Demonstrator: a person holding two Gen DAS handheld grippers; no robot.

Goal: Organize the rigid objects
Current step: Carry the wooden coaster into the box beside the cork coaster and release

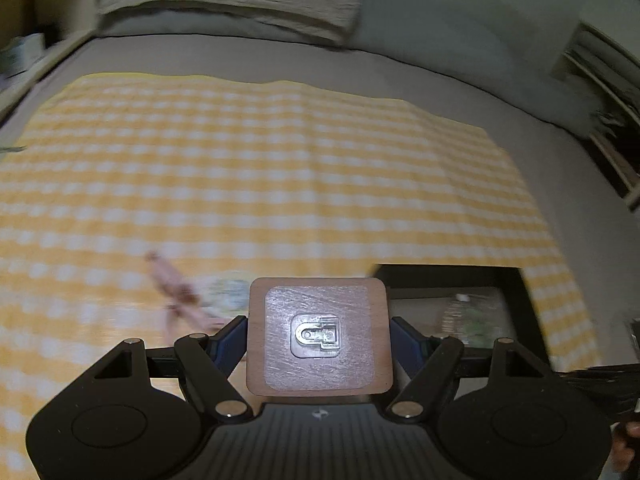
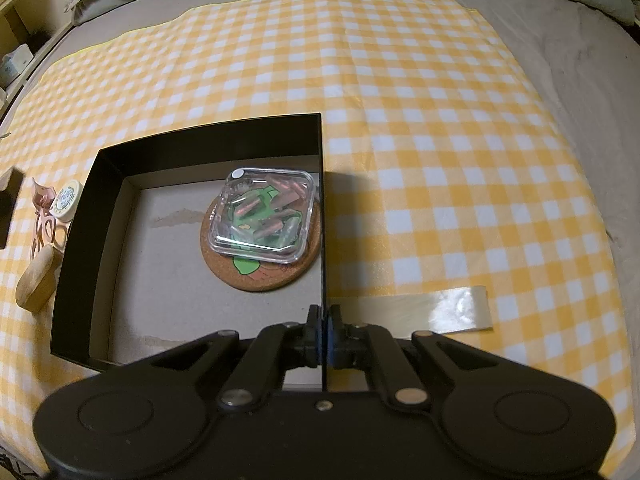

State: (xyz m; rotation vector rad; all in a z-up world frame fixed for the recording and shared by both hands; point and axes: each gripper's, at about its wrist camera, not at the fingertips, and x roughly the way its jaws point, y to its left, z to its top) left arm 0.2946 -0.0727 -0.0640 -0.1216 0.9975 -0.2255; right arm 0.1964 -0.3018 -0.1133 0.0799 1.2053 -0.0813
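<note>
My left gripper (image 1: 318, 342) is shut on a square wooden block (image 1: 318, 336) with a small metal hanger on the face that shows, held above the yellow checked cloth (image 1: 280, 168). Its blue pads (image 1: 230, 344) press on the block's two sides. The black open box (image 2: 208, 136) lies on the cloth, and my right gripper (image 2: 323, 320) is shut on its thin right wall (image 2: 322, 220). Inside the box a clear plastic case (image 2: 264, 210) of small pieces rests on a round cork coaster (image 2: 260, 276). In the left wrist view the box (image 1: 452, 276) shows just right of the block.
Left of the box lie a pink hair clip (image 2: 42, 216), a small round tin (image 2: 66, 200) and a rounded wooden piece (image 2: 36, 280). A strip of clear tape (image 2: 440, 312) sticks to the cloth at the right. Pillows (image 1: 240, 0) and shelves border the bed.
</note>
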